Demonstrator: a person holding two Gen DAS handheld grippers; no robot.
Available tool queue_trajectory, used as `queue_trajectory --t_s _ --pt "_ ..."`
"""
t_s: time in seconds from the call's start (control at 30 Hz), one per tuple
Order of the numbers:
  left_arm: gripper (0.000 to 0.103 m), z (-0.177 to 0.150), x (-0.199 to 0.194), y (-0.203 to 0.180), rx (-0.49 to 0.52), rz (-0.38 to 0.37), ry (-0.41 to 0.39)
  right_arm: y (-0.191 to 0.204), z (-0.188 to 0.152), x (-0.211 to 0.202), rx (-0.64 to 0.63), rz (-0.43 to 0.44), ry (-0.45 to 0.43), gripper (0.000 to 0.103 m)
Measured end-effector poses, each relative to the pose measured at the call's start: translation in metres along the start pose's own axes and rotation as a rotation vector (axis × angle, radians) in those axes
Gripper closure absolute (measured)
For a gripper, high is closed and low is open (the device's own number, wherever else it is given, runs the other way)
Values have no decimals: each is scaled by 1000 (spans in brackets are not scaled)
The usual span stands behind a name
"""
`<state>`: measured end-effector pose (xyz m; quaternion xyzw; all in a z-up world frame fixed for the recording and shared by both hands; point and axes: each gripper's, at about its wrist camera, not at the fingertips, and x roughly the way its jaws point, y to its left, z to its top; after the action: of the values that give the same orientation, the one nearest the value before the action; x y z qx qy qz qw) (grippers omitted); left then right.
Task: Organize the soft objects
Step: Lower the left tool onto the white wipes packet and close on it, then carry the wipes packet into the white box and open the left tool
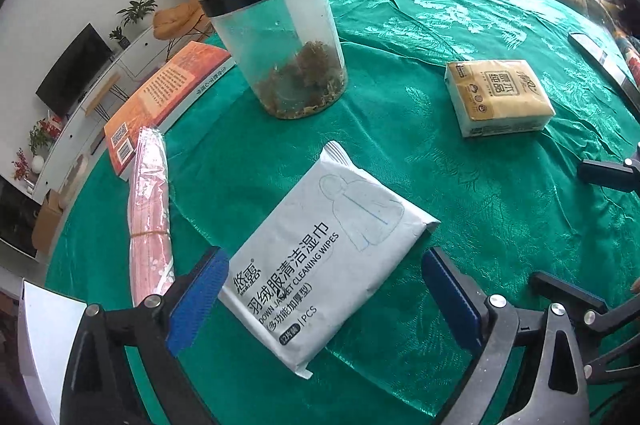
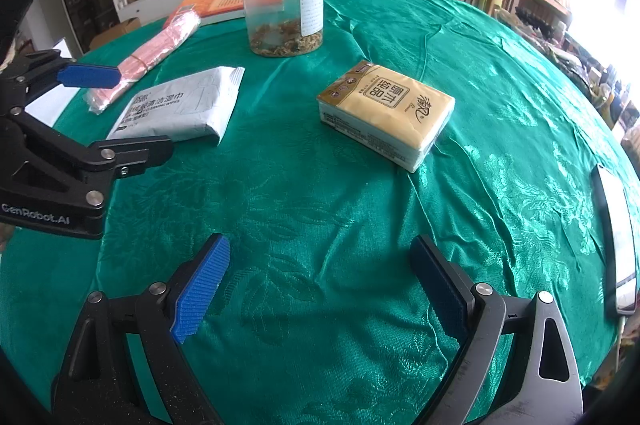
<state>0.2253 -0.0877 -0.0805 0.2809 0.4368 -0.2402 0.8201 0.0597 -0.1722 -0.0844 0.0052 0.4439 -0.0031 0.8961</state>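
A white pack of cleaning wipes [image 1: 320, 257] lies flat on the green tablecloth [image 1: 400, 153]. My left gripper [image 1: 324, 301] is open, its blue pads on either side of the pack's near end, not pressing it. The pack also shows in the right wrist view [image 2: 180, 109], with the left gripper [image 2: 116, 113] over its near edge. A yellow tissue pack [image 1: 498, 97] lies to the right; it also shows in the right wrist view [image 2: 386, 113]. My right gripper [image 2: 320, 285] is open and empty over bare cloth, short of the tissue pack. A pink wrapped bundle [image 1: 150, 213] lies left of the wipes.
A clear jar with a black lid [image 1: 280, 41] stands behind the wipes. An orange book [image 1: 164, 97] lies at the table's left edge. A phone [image 2: 616, 237] lies at the right edge. Chairs and a cluttered table stand beyond.
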Motion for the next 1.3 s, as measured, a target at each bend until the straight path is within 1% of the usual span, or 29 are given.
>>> queue_trajectory --t_s 0.07,0.13,0.23,0.3,0.33,0.37,0.43,0.5,0.53,0.6,0.63,0.67,0.73,0.83,0.9,1.0,1.03,1.07,1.1,1.13,1.17,1.2,1.23,1.27,1.3 --pt "4 5 14 7 -26 -13 13 0 0 0 0 0 0 10" --pt "4 8 21 17 -112 -47 10 0 0 0 0 0 0 10" --pt "4 5 29 32 -278 -85 32 0 0 0 0 0 0 10" --pt "6 2 29 36 -351 -66 32 0 0 0 0 0 0 10" --pt "9 0 28 37 -386 -46 33 0 0 0 0 0 0 10" --pt "13 -2 27 39 -434 -25 37 0 0 0 0 0 0 10" --pt "17 -10 23 41 -540 18 53 0 0 0 0 0 0 10" --pt "17 -19 20 44 -649 67 78 0 0 0 0 0 0 10" --pt "17 -25 17 45 -704 80 88 0 0 0 0 0 0 10" --pt "17 -34 11 45 -764 89 87 0 0 0 0 0 0 10" --pt "16 -35 10 43 -756 74 78 0 0 0 0 0 0 10" --pt "12 -36 10 41 -728 52 68 0 0 0 0 0 0 10" --pt "6 -35 12 37 -644 16 61 0 0 -1 0 0 0 10" --pt "4 -33 14 33 -532 -2 63 0 0 -1 0 0 0 10" --pt "3 -33 13 33 -511 -18 55 0 0 -1 0 0 0 10" --pt "4 -32 12 31 -502 -17 45 -1 0 -1 1 2 1 10" --pt "10 -33 10 30 -500 -15 37 -1 0 -1 8 9 5 10" --pt "23 -33 7 28 -497 -8 29 -5 2 -5 33 35 3 11" --pt "32 -33 3 29 -504 -4 23 -14 3 -12 78 80 -27 11" --pt "36 -34 1 28 -512 -3 28 -26 5 -22 136 101 -82 11" --pt "36 -37 -1 27 -524 7 31 -40 7 -32 200 92 -138 11" --pt "36 -40 -3 26 -536 8 27 -52 12 -36 255 73 -165 11" --pt "37 -43 -5 24 -539 9 22 -63 21 -34 296 71 -160 10" --pt "37 -46 -7 23 -542 5 19 -69 32 -25 310 88 -120 10" --pt "37 -50 -11 22 -550 -12 14 -71 46 -14 299 111 -69 10"
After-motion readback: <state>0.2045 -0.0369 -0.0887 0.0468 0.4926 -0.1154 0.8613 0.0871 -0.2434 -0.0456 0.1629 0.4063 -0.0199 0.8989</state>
